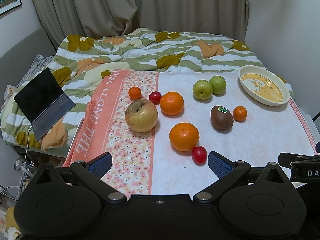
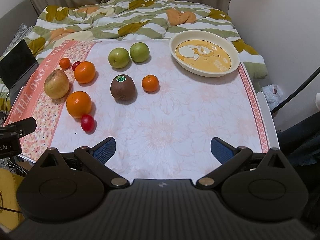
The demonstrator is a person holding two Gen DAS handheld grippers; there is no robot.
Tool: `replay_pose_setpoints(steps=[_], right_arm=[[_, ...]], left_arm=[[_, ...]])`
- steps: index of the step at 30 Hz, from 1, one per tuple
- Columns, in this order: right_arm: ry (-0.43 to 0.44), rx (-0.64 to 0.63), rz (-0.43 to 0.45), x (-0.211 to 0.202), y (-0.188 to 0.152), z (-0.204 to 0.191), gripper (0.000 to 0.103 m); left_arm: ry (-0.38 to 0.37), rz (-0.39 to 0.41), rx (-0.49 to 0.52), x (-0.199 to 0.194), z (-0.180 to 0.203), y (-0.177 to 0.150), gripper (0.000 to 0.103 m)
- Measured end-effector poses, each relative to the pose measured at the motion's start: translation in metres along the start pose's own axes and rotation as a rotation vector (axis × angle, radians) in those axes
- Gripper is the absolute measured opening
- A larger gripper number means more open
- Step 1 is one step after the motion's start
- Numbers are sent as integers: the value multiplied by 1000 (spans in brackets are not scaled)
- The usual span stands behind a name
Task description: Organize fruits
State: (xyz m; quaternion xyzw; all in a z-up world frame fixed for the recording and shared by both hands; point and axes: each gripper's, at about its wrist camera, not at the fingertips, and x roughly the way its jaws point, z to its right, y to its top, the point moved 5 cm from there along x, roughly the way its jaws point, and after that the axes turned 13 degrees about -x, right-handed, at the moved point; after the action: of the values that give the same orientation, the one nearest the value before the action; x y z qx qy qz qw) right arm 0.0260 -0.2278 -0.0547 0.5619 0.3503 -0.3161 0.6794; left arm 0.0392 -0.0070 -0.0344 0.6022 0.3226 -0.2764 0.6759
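Note:
Fruit lies loose on a cloth-covered table [image 2: 180, 120]. A yellow apple [image 1: 141, 115] sits at the left, with two big oranges [image 1: 184, 137] [image 1: 171, 103] beside it. Two green apples [image 1: 202, 89] [image 1: 217, 85] rest further back. A brown kiwi [image 2: 122, 87] with a green sticker lies mid-table, a small mandarin [image 2: 150, 83] to its right. Another small mandarin [image 1: 134, 92] and a cherry tomato [image 1: 155, 97] lie far left. A second cherry tomato [image 1: 199, 154] touches the near orange. A cream plate [image 2: 204, 53] with a cartoon print stands empty at the far right. My left gripper [image 1: 160, 163] and right gripper [image 2: 163, 149] hover open over the near edge, holding nothing.
A rumpled flowered quilt [image 1: 140, 50] covers the bed behind the table. An open laptop [image 1: 43, 102] lies on the bed to the left. Curtains [image 1: 140, 6] hang at the back. A white plastic bag [image 2: 273, 94] and a black cable [image 2: 296, 92] sit beyond the table's right edge.

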Motion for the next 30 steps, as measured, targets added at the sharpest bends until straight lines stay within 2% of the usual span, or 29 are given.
replay_pose_setpoints(steps=[30], right_arm=[[5,5,-2,7,2,0,103]], left_arm=[[8,2,-10,3,-4,1,103]])
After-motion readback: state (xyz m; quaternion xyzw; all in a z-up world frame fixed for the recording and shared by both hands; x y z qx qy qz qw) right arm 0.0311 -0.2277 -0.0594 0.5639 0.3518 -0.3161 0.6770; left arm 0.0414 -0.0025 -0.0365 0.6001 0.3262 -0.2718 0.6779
